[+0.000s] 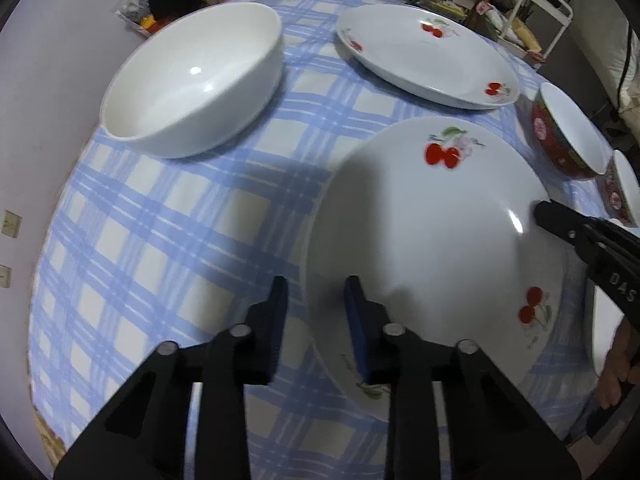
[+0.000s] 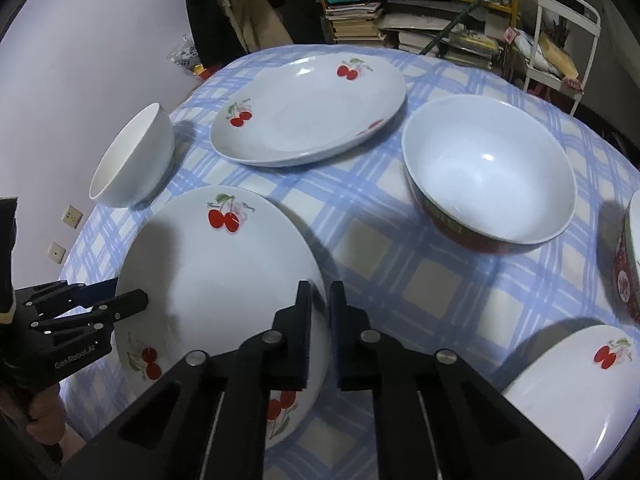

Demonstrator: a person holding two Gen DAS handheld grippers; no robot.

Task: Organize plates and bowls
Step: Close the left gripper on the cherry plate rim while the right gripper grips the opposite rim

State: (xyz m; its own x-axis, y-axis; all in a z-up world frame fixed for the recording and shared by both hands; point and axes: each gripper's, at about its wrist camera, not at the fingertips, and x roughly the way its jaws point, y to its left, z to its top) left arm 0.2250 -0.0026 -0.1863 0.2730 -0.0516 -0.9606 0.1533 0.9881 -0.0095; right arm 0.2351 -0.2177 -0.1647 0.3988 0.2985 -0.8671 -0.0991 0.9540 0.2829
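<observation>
On the table (image 2: 400,288), the near plate (image 2: 216,280) lies in front; the far plate (image 2: 308,116) sits behind it. A plain bowl (image 2: 132,160) stands to their left, a wide bowl (image 2: 488,176) to their right, with another dish (image 2: 572,392) nearer the right front edge.

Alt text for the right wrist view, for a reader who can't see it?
The right gripper pinches the rim of a cherry-print plate on a blue checked tablecloth, with the left gripper at the opposite rim. Beyond lie a second cherry plate, a white bowl and a red-sided bowl.
</observation>
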